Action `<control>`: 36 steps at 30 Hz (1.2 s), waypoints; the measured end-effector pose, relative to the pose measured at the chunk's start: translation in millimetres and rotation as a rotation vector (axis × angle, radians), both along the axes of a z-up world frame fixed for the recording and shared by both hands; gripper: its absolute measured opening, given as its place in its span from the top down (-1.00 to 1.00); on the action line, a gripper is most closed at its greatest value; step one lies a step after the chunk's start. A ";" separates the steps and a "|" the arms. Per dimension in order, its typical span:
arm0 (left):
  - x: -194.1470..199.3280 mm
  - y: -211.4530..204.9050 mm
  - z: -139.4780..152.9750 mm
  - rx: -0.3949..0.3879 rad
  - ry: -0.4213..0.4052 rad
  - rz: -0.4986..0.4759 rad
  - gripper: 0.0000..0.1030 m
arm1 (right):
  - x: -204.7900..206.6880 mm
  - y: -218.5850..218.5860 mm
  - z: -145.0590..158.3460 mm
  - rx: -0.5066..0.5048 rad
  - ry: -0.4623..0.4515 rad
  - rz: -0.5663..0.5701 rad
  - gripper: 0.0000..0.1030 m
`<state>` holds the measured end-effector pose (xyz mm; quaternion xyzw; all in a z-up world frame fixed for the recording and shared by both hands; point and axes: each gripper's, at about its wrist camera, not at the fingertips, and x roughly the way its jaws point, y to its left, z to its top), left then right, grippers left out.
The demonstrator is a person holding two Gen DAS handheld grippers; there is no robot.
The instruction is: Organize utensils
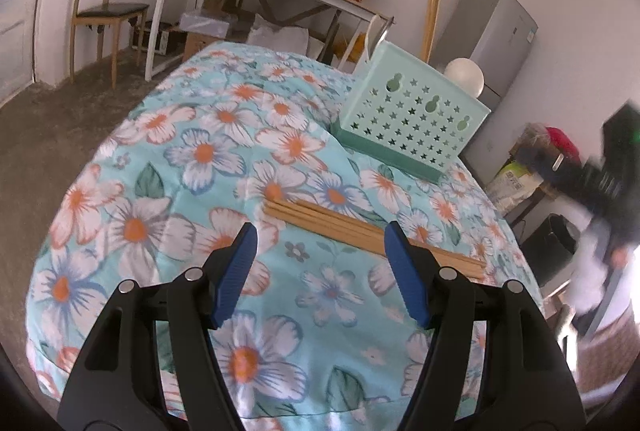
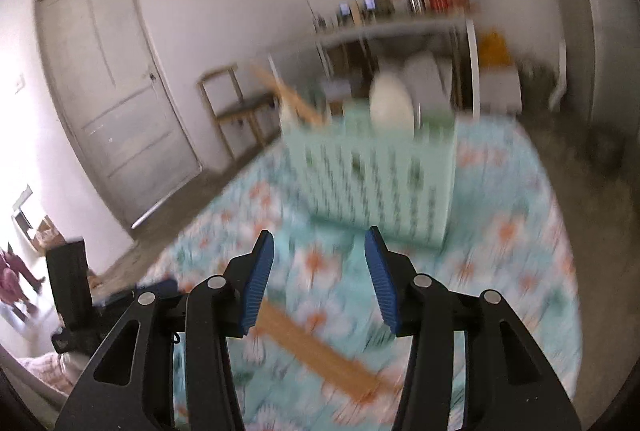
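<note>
Tongs, left: jaws set wide, nothing between the blue pads; they hang above the floral surface and clasp nothing.
Tongs, right: jaws parted to a middling gap, nothing between them; this view is smeared by motion, so fine detail is lost.
Chopsticks: a bundle of pale wooden sticks lying flat on the cloth, just ahead of the left tongs; the near end passes behind the right-hand pad of that pair, the far end runs off to its left and slightly away.
Chopsticks, seen from the right tongs: below and just ahead of the pads, running from near the left pad down toward the lower right.
Long axis: crosswise to the left tongs, slanted rather than square; also slanted across the right pair.
Rack: mint-green holder pierced with stars, standing beyond the sticks, ahead and to the right of the left tongs; straight ahead of the right pair.
Rack contents: sticks and a pale rounded item rise from it in the right view; blurred, kind uncertain.
Nearer hand: judged the left, with the bundle almost at its pads; a grip would want the pads closing across the width of the sticks.
Risk: several loose sticks may splay or roll when pinched.
</note>
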<state>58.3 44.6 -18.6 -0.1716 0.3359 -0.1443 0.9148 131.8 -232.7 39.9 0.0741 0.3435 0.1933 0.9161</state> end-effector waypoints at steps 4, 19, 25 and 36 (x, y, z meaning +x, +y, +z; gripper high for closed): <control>8.5 0.6 -8.2 -0.098 0.053 -0.020 -0.01 | -0.8 2.2 -23.2 0.021 0.077 -0.005 0.10; 50.7 17.2 -58.7 -0.452 0.208 0.071 0.52 | 12.4 2.4 -35.6 0.066 0.106 0.012 0.10; 55.0 23.4 -64.8 -0.498 0.241 0.111 0.70 | 17.9 -0.2 -44.5 0.091 0.132 0.011 0.10; 56.8 23.4 -64.6 -0.520 0.267 0.140 0.75 | 16.4 -4.5 -43.9 0.105 0.123 0.002 0.10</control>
